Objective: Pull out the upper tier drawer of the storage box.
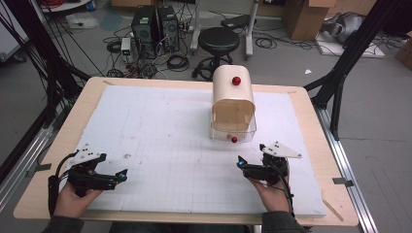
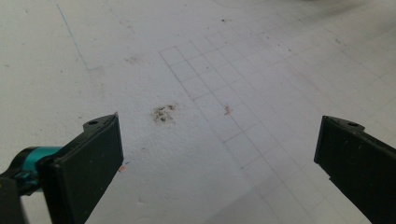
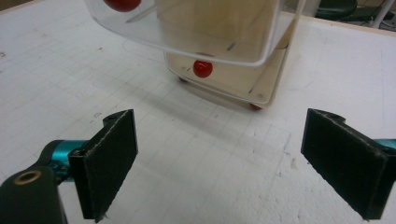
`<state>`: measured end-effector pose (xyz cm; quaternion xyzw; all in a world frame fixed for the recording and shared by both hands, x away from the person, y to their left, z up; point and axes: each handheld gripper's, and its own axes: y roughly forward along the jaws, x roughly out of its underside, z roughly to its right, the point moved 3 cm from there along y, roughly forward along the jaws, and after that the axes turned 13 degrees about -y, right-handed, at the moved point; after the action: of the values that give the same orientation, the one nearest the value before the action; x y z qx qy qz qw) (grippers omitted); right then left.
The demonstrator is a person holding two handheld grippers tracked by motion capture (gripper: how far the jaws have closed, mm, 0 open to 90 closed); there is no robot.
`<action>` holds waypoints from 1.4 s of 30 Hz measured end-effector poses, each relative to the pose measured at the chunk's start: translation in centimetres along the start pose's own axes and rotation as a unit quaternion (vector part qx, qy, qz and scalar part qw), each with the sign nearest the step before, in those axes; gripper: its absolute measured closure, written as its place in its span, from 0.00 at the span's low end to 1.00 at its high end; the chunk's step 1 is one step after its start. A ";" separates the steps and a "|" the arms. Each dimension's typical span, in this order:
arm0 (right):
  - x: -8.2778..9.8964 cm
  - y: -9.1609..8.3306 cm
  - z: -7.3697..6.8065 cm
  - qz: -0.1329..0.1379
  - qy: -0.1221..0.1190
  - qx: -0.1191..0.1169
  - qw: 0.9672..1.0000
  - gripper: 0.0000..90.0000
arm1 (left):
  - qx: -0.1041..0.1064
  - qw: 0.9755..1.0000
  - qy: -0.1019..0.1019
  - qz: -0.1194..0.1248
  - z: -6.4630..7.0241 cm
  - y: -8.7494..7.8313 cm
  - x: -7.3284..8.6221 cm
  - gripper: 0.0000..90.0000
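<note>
— While the person's hands sit at the near edge of the table [image 1: 73,114], where is the bread box [image 1: 233,104]?

— It stands on the white foam mat [image 1: 160,131], toward the far right of it. It is cream, with a rounded top and a red knob [image 1: 236,80] up there. Its clear front flap [image 1: 233,127] faces the person, and a second red knob [image 1: 233,139] sits low on that flap.

— And the right gripper [image 1: 241,164]?

— It rests near the box's front, just short of it, apart from the flap. In the right gripper view its jaws stand wide apart with nothing between them, and the lower knob [image 3: 202,68] shows ahead.

— What about the left gripper [image 1: 122,174]?

— It lies well apart from the box, at the near left of the mat. The left gripper view shows its jaws spread wide too, empty, over bare foam with a small dark smudge [image 2: 163,113].
</note>
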<state>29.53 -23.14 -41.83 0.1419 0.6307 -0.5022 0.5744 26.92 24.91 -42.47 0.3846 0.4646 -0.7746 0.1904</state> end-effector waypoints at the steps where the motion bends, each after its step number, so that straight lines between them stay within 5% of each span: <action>1: 0.1 0.0 0.1 -0.001 0.003 -0.002 1.000 0.11 | 0.000 1.000 0.000 0.000 0.0 0.0 0.0 0.02; 42: 2.6 -2.2 2.7 -0.011 0.007 -0.001 1.000 0.03 | -0.002 1.000 -0.002 0.000 -0.1 -0.1 0.2 0.02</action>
<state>28.65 -27.33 -42.55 0.1379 0.6363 -0.5072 0.5647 26.79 25.06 -42.66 0.3826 0.4658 -0.7745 0.1918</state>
